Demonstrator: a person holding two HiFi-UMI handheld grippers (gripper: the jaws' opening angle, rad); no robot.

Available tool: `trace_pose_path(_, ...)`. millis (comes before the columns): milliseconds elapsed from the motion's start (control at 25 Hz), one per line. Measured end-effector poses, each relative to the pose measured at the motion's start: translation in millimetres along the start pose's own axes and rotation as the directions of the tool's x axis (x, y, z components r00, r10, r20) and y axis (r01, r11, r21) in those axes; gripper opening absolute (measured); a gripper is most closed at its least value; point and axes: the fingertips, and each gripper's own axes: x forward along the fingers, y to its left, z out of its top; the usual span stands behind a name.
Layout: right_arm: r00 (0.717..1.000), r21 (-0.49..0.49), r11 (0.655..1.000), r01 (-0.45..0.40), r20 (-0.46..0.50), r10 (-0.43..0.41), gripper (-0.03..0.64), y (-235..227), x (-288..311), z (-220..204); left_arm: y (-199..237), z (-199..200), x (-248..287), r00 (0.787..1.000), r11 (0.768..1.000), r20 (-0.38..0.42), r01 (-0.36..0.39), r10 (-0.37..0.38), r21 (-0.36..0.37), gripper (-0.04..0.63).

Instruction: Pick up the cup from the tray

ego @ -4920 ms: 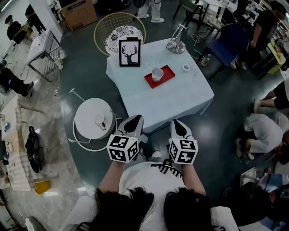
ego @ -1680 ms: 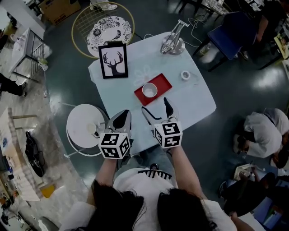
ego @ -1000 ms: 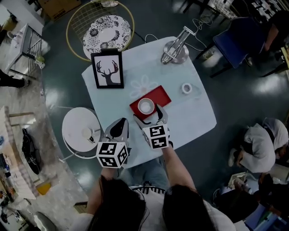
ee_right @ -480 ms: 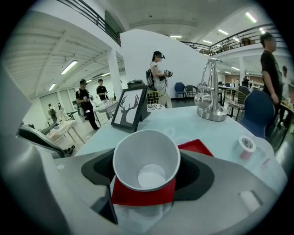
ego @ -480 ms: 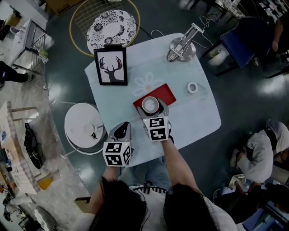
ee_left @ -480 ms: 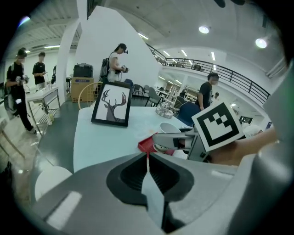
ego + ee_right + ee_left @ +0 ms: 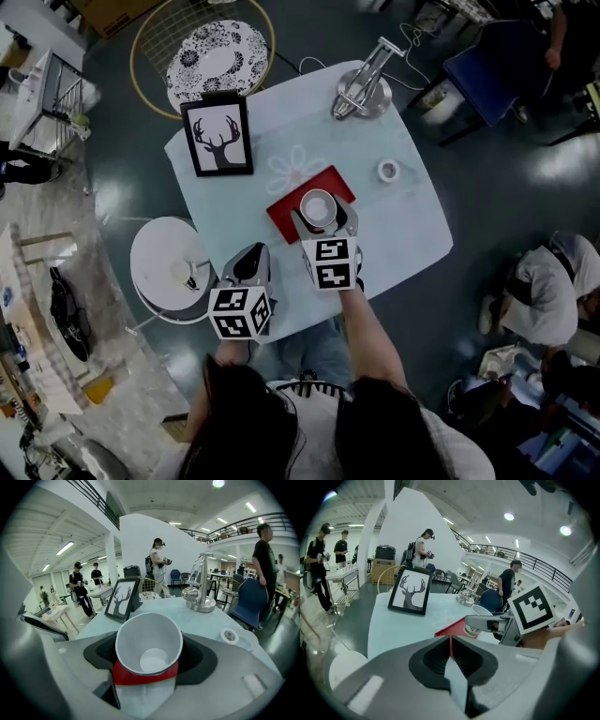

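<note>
A white paper cup point(image 7: 318, 207) stands upright on a red tray point(image 7: 286, 212) in the middle of the pale blue table point(image 7: 394, 225). My right gripper point(image 7: 323, 221) reaches over the tray's near edge, one jaw pressed against each side of the cup. In the right gripper view the cup point(image 7: 149, 644) fills the gap between the jaws, with the tray point(image 7: 145, 674) under it. My left gripper point(image 7: 248, 265) hovers shut over the table's near left edge, holding nothing. The left gripper view shows the cup point(image 7: 479, 614), tray point(image 7: 451, 628) and right gripper point(image 7: 487, 623).
A framed deer picture point(image 7: 217, 136) stands at the table's far left, a metal stand point(image 7: 361, 92) at the far end, a tape roll point(image 7: 388, 171) to the right. A round white side table point(image 7: 173, 270) is left of the table. People sit on the floor at right point(image 7: 548, 291).
My right gripper went forward from the table's near edge to the tray and its jaws came in around the cup. The left gripper stayed at the near edge, shut.
</note>
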Motion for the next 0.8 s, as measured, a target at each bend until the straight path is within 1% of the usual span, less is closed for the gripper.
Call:
trace_pose_path(120, 0.998, 0.031, 0.998, 0.059, 0.016, -0.06, 0.368, -30, -17, -4, -9, -2, 11, 1.0, 1.0, -0.018, 0.018, -0.018, 0.019, 0.0)
trace_pose_path(320, 0.986, 0.07, 0.985, 0.161, 0.027, -0.163, 0.368, -73, -51, -11, -44, 6, 26, 0.996, 0.995, -0.009, 0.094, -0.094, 0.044, 0.0)
trace_pose_path(440, 0.982, 0.092, 0.979, 0.184, 0.029, -0.187, 0.368, -88, -66, -14, -60, 9, 34, 0.993, 0.992, -0.013, 0.118, -0.117, 0.052, 0.0)
trace_pose_path(680, 0.971, 0.138, 0.962, 0.237, -0.023, -0.237, 0.368, -119, -84, -38, -90, 8, 50, 0.987, 0.983, -0.047, 0.159, -0.155, 0.094, 0.0)
trace_pose_path(800, 0.971, 0.144, 0.961, 0.238, -0.026, -0.237, 0.368, -127, -89, -44, -105, 14, 57, 0.981, 0.978, -0.043, 0.19, -0.187, 0.089, 0.0)
